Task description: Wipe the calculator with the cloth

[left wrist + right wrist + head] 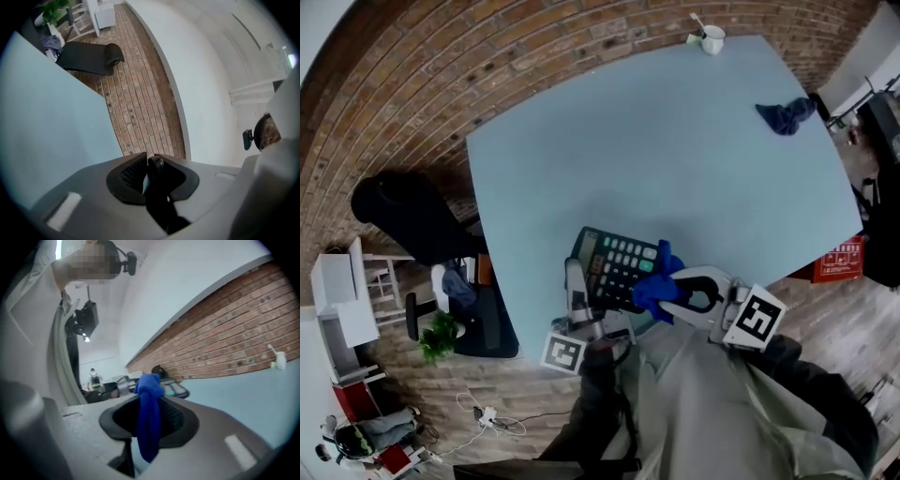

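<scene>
While the left gripper (577, 289) is clenched on the near left edge of the calculator (614, 262), the calculator sits tilted at the near edge of the light-blue counter (675, 169), keys up. In the left gripper view it is a thin dark slab (155, 187) seen edge-on between the jaws. At the calculator's right end the right gripper (673, 292) grasps the bright blue cloth (656, 281), which bunches above its jaws and hangs down between them (149, 423). Whether the cloth touches the calculator I cannot tell. Well beyond the calculator to the right lies a darker blue rag (786, 114). Farther still, at the counter's far edge, stands a white cup (712, 39).
</scene>
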The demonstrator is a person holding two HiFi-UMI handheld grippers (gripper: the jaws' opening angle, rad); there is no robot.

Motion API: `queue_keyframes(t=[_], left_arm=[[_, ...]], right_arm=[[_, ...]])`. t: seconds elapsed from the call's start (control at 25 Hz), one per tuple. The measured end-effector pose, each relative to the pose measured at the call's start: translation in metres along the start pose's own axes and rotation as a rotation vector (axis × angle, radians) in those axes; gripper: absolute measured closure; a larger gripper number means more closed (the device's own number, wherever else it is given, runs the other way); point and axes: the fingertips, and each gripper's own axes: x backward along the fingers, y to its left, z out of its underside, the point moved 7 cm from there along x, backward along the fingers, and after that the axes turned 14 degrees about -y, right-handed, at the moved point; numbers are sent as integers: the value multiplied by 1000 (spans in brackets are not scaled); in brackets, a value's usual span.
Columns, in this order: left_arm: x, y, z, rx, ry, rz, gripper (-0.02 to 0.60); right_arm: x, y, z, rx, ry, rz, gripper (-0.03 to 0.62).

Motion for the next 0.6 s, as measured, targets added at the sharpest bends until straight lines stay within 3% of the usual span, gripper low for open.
queue_keyframes(t=[0.08, 0.12, 0.28, 0.4, 0.48, 0.6], left_arm=[[1, 2, -2, 50, -23, -6, 527], [2, 3, -3, 75, -32, -6, 528], [2, 0, -6, 141, -42, 3, 526], [2, 0, -4, 173, -61, -10, 523], [3, 3, -5, 188, -84, -27, 525], [1, 6, -9, 209, -113, -44, 528]], right_arm=[[-8, 23, 0, -3, -9, -101, 487], [-8, 25, -1, -2, -15, -92, 487], [4, -20, -11, 16, -76, 149, 487], [4, -41, -17, 52, -126, 190, 487], [-2, -25, -18, 57, -127, 119, 487], [-16, 18, -12, 64, -56, -103, 487]])
